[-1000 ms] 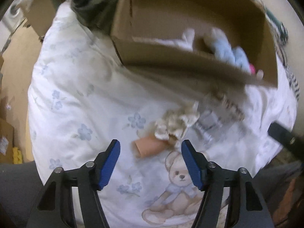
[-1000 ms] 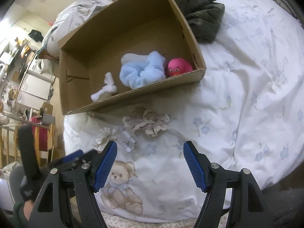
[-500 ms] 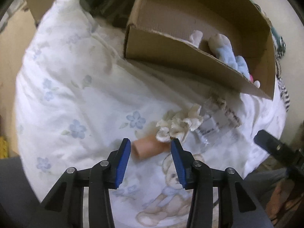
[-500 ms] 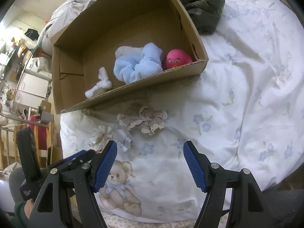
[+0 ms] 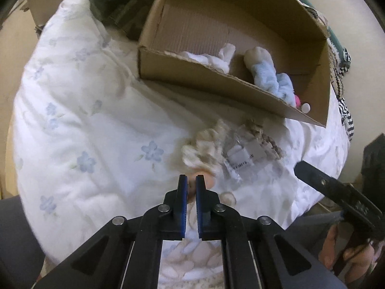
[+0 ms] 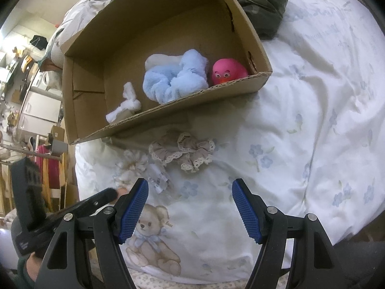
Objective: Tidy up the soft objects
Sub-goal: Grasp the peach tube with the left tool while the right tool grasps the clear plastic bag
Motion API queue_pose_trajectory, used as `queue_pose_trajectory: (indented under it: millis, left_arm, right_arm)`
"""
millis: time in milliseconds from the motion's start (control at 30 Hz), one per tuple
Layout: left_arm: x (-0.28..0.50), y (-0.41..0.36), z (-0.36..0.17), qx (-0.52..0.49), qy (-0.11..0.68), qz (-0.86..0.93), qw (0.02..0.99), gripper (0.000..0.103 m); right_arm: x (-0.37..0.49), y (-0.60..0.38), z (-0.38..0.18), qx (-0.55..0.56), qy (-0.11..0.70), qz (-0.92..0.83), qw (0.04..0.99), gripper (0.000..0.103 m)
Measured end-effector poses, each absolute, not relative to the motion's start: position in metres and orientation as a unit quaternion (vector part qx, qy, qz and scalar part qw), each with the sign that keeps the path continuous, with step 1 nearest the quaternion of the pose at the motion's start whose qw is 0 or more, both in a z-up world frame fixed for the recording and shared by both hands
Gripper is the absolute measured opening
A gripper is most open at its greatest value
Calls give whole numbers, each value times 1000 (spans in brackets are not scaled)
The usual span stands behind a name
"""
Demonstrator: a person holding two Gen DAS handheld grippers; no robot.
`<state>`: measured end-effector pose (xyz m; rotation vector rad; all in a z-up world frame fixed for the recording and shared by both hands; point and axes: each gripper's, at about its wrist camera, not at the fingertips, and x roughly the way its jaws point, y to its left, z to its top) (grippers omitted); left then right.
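On the quilt [image 6: 300, 96], "Bear" [image 6: 168, 225] labels a teddy print.

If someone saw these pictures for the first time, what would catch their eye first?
Probably the cardboard box lying on the white floral duvet, with a pink toy and a fluffy blue scrunchie inside at its near wall. Just before the box lies a beige lace scrunchie, while the left gripper has nearly shut on something peach-coloured beside a cream scrunchie.
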<state>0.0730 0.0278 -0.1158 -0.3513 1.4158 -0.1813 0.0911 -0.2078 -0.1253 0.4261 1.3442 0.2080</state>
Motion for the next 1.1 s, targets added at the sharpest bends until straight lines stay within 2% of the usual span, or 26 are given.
queue_pose_trajectory:
  millis: [267,300,367,467,700,767,800,867,933,1100]
  left_arm:
    - [58,43,-69,-129,606,-60,782,6]
    - [56,46,-65,-129,602,-61,786,6]
    - [57,45,-64,-125,598,-57,790,6]
    - [60,47,-69,-120,598,-51,791,6]
    - [65,44,-77,-127,597,-48,791,6]
    - [66,44,-79,-131,599,-48,789,6]
    - [67,43,-80,-133,599,-48,788,6]
    - [67,44,-79,-136,597,-47,789,6]
    - [67,44,-78,-138,594,-47,791,6]
    - [65,47,-74,-136,587,-42,797,6]
  right_arm:
    - [94,-216,-142,293,630,128,707,75]
    - [95,-214,-144,304,631,133,701,72]
    - [98,-207,-147,303,636,140,695,57]
    - [102,-189,-151,284,644,149,695,48]
    - [111,-166,-169,234,662,128,700,45]
    - [111,-165,-172,230,664,129,700,32]
    - [110,-164,-172,230,663,131,700,29]
    - [109,-163,-168,228,657,141,704,10]
    - [107,-162,-159,222,646,153,714,6]
    - [95,-163,-134,216,621,181,731,5]
